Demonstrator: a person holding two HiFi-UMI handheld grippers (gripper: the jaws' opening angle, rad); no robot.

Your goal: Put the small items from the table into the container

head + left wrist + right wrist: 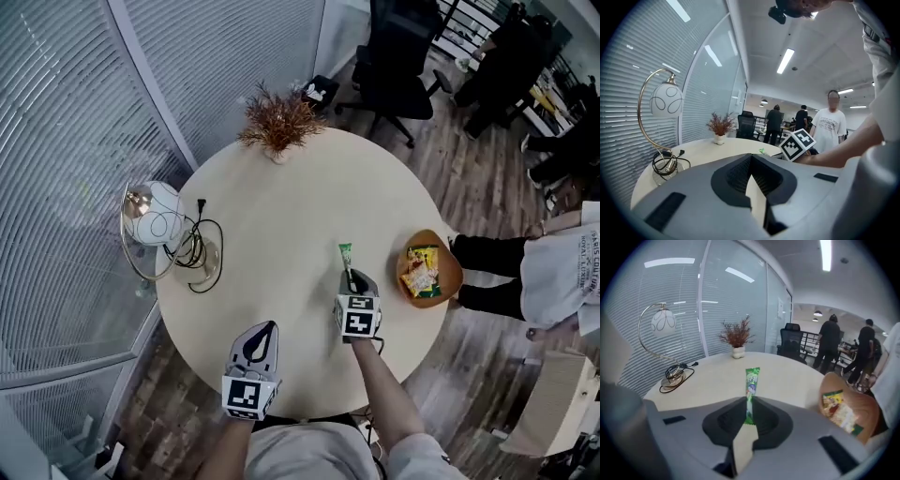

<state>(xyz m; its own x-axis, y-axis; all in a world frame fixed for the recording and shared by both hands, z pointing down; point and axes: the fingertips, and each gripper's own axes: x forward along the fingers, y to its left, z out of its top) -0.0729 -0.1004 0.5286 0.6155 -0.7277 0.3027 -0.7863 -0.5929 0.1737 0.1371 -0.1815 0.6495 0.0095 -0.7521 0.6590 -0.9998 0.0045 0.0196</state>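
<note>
Pinching a slim green stick packet [752, 380] by its near end, your right gripper [350, 280] has its jaws drawn narrow, pads pressed on the wrapper. The rest of the packet pokes out past the tips, over the round cream table [281, 220]. The brown bowl [453, 272] sits at the table's right edge, near that gripper, with yellow and orange snack packets [419, 270] lying in it. Your left gripper [270, 328] hovers over the table's near edge, to the left of the right one. Its jaws are closed tip to tip, with nothing between them. A globe lamp [155, 217] with a coiled black cable [199, 251] stands at the left edge, and a dried plant [278, 120] in a small white pot stands at the far edge.
</note>
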